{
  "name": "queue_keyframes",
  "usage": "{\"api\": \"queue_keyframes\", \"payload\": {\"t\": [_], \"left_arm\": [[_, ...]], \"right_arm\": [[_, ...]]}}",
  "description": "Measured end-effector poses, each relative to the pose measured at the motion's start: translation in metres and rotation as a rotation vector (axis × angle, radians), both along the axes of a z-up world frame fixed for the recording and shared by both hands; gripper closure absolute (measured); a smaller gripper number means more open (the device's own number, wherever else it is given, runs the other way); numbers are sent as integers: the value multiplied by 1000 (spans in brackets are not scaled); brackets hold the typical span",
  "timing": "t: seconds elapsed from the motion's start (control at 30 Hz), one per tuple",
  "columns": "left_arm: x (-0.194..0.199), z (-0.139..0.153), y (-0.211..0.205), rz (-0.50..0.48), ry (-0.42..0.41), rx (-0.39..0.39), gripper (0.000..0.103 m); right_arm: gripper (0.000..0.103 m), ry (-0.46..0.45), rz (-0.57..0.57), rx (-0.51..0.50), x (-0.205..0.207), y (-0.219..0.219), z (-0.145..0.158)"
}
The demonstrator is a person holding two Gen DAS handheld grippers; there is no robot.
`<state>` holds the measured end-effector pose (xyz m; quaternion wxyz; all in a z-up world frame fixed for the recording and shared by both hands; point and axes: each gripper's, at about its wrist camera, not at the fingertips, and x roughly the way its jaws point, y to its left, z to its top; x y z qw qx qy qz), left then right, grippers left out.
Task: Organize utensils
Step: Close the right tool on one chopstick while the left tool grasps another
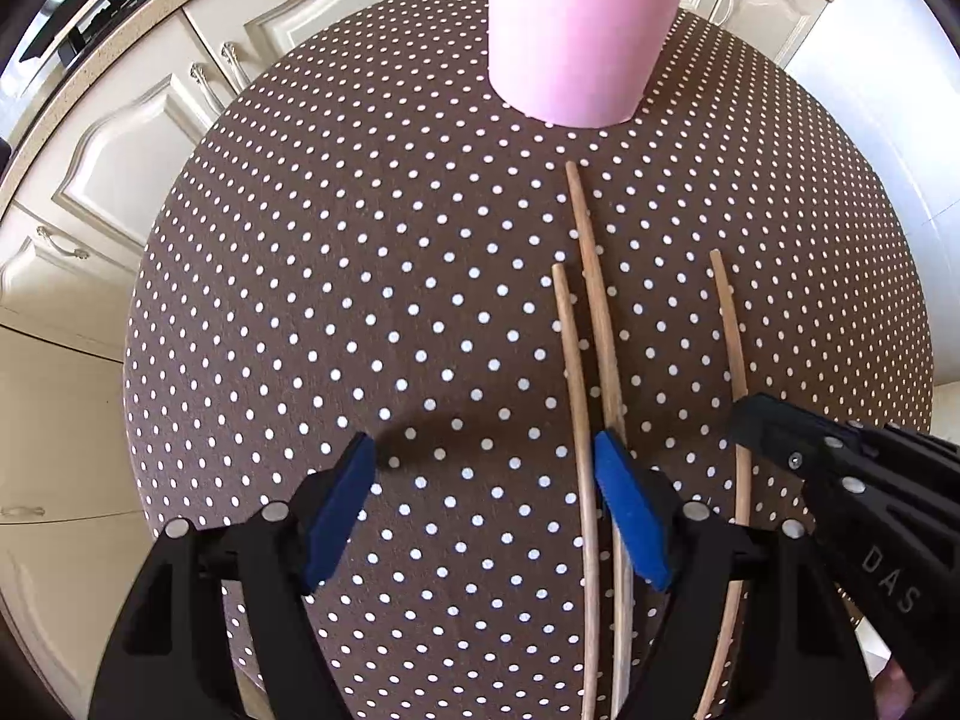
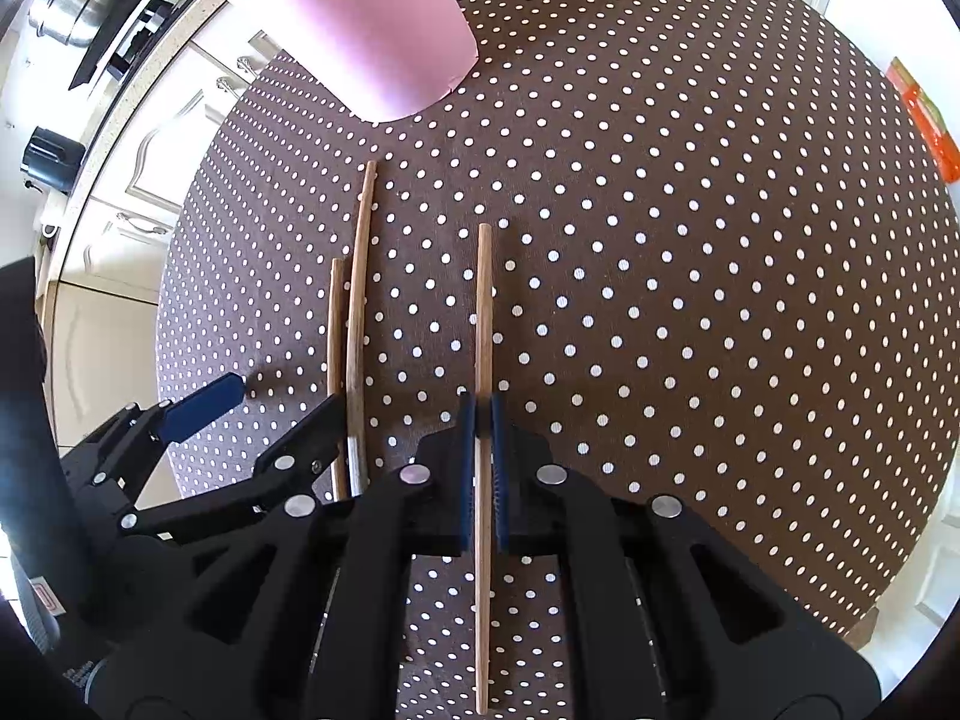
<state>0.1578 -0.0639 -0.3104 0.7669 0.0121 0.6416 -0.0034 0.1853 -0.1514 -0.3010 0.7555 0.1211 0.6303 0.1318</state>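
A pink cup stands at the far side of the dotted bench; its inside is out of sight. Three wooden sticks lie on the cloth. The right tongs are clamped on the lone stick. The left tongs gape wide above the bench, one pad over the longest stick, a shorter stick just beside it.

Each claw is black plastic with blue pads, silver rivets and white lettering.
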Motion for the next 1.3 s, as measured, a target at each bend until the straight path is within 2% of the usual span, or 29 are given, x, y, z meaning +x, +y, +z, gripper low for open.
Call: {"api": "queue_keyframes", "payload": {"t": [0.17,0.2,0.27,0.33,0.4,0.43,0.5,0.57,0.67,0.87,1.1,1.3], "left_arm": [[6,-2,-4,-8,-24,-1,29],[6,-8,14,-10,-26,-4,29],[5,-7,15,-12,-36,-4,32],[-9,4,24,-17,-50,-7,42],[-10,8,27,-18,-59,-9,64],[-11,9,29,-23,-63,-12,69],[-13,10,39,-12,-75,-20,89],[-14,10,52,9,-85,-55,95],[-14,10,70,47,-81,-157,97],[-14,10,85,74,-73,-228,97],[-24,12,104,105,-82,-251,97],[-19,33,102,87,-133,-252,97]], "right_arm": [[97,3,6,0,16,13,-5],[97,1,8,0,17,13,-6],[97,-3,10,0,17,14,-5],[97,-5,6,5,15,13,-4],[97,-9,-5,15,15,11,-5],[97,-10,-11,19,14,9,-6],[97,-17,-23,23,12,7,-7],[97,-29,-24,18,9,6,-7],[97,-35,-37,18,5,5,-6],[97,-36,-51,27,-4,3,-4],[97,-36,-64,43,-5,2,-1],[97,-102,-50,55,-10,-1,18]]}}
